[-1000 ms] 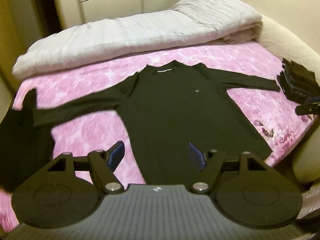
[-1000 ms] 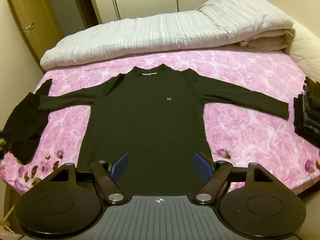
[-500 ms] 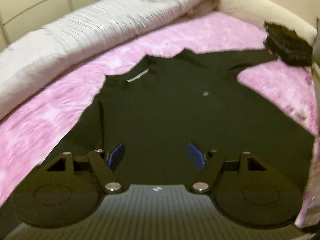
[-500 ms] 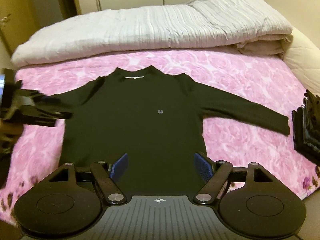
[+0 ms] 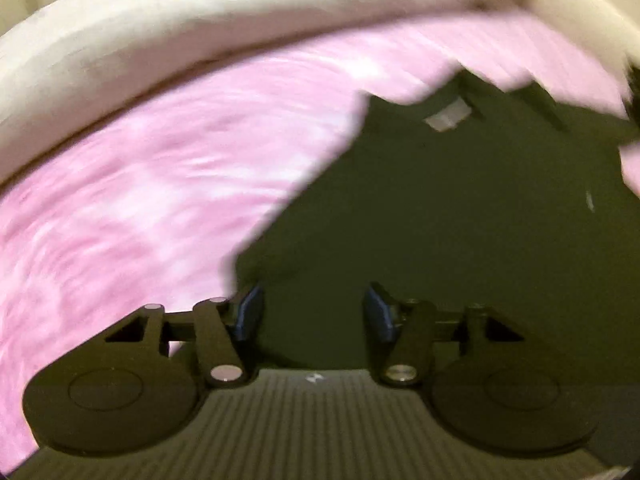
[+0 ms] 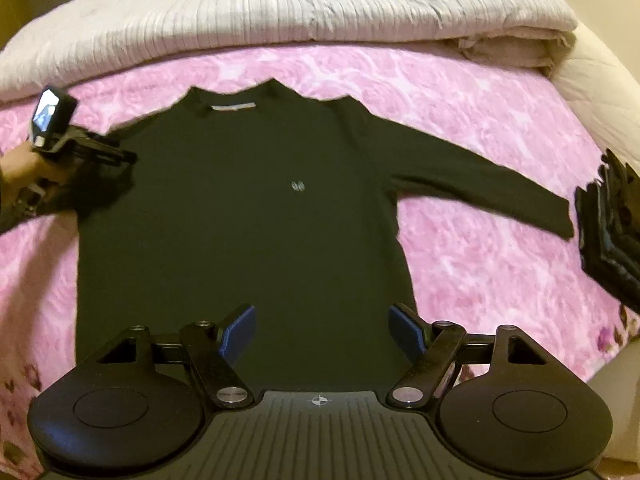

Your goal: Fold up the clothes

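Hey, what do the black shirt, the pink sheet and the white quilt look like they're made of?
Shirt: matte, smooth black knit, probably a thin stretchy jersey; it lies flat with hardly a wrinkle.
Sheet: soft woven cloth, perhaps cotton, printed with pink roses, no shine.
Quilt: pale padded cloth with fine crinkled ribs; fibre unclear.

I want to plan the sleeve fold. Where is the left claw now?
In the right wrist view, the left claw is at the far left, over the shirt's left sleeve near the shoulder, on the pink sheet.
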A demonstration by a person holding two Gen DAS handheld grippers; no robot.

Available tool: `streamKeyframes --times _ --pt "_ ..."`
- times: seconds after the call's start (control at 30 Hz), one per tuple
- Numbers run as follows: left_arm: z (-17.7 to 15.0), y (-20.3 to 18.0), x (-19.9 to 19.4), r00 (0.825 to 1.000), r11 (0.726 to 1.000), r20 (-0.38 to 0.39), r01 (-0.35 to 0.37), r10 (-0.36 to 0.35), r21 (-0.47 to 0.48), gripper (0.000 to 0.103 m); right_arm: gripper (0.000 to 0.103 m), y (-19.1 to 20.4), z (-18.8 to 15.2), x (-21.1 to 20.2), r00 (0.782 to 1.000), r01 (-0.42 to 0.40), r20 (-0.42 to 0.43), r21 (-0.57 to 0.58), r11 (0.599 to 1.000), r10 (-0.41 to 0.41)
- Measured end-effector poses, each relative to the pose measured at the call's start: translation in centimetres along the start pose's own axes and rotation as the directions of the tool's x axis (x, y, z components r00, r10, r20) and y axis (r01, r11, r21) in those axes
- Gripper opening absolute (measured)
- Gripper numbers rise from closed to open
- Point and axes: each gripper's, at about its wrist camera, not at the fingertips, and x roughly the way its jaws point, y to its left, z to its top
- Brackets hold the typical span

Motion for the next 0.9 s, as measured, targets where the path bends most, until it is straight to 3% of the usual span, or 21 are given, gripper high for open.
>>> streamKeyframes --times 0.1,0.3,0.43,0.7,0.83,0.9 --pt "-1.2 0.8 -2.7 0.999 1.000 0.035 0.020 -0.020 0.003 0.059 0.076 0.8 1.0 0.3 1.000 -0.027 0.013 -0.009 1.000 0.027" --pt "-5.8 5.4 -5.4 0.989 0.989 -0.041 -0.145 0.144 -0.003 0.063 0.076 1.6 1.5 0.8 0.998 -0.060 0.022 -0.024 0.998 0.060" --pt "-8.6 10.6 -6.8 0.962 0.966 -0.098 -0.259 0.256 -0.014 0.063 0.076 2.4 1.2 1.6 0.999 -0.051 -0.012 -0.030 0.998 0.051" --pt "-15.5 19.5 -13.7 0.884 0.890 -0.176 -0.450 0.433 -0.073 0.064 0.076 4.8 0.7 4.2 0.993 -0.092 -0.084 -0.080 0.993 0.085" --pt "-18.5 23.2 -16.7 0.868 0.871 -0.213 -0.478 0.448 -0.115 0.064 0.076 8.0 1.9 5.2 0.989 -0.135 -0.082 -0.148 0.980 0.124" --pt "-19.3 24.7 -17.5 0.881 0.870 -0.214 -0.459 0.421 -0.178 0.063 0.076 9.6 2.6 5.5 0.987 -0.155 -0.074 -0.188 0.970 0.143"
